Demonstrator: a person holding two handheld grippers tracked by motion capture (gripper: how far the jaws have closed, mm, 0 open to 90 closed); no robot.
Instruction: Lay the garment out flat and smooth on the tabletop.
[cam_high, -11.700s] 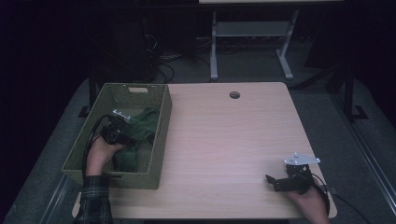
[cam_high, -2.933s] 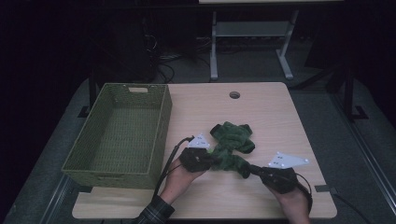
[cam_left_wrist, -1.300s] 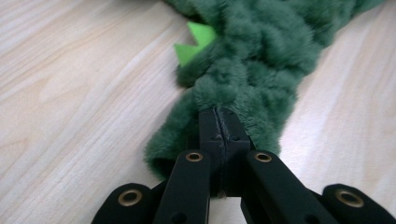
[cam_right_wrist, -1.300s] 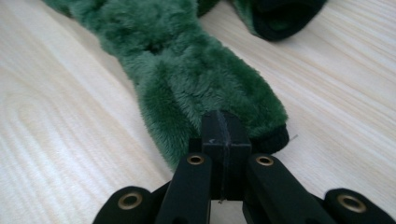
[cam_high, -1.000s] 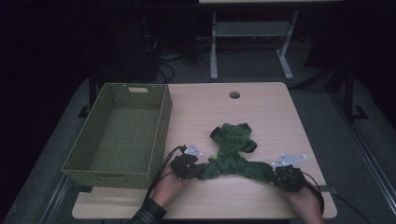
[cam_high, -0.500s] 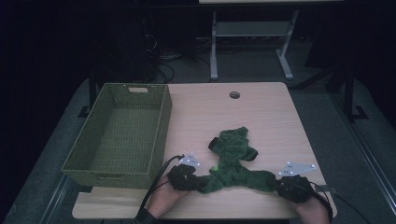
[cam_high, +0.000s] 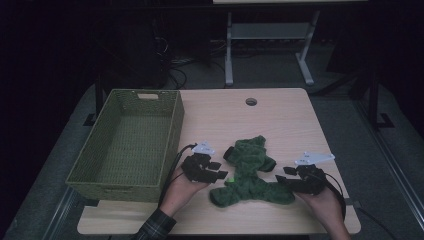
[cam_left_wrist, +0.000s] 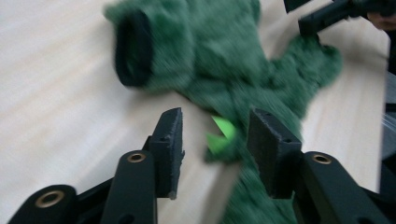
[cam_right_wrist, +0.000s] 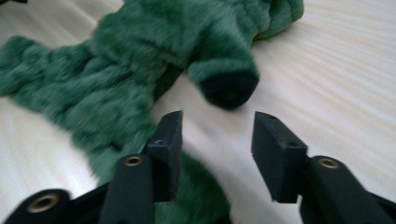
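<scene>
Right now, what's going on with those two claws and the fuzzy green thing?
Left gripper and right gripper: jaws just opened, nothing clamped. Green fleece garment lies spread on the table, beside the wicker basket. Nothing in the way.

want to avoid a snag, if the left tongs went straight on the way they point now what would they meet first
Most likely the bright green tag on the fuzzy dark green garment, lying just past the open left tongs. The jaws have just been opening with nothing pinched. Depth is blurred, so this is a judgement.

dim room, grey floor (cam_high: 45, 200), metal stand (cam_high: 267, 45) behind wooden table (cam_high: 280, 120).
</scene>
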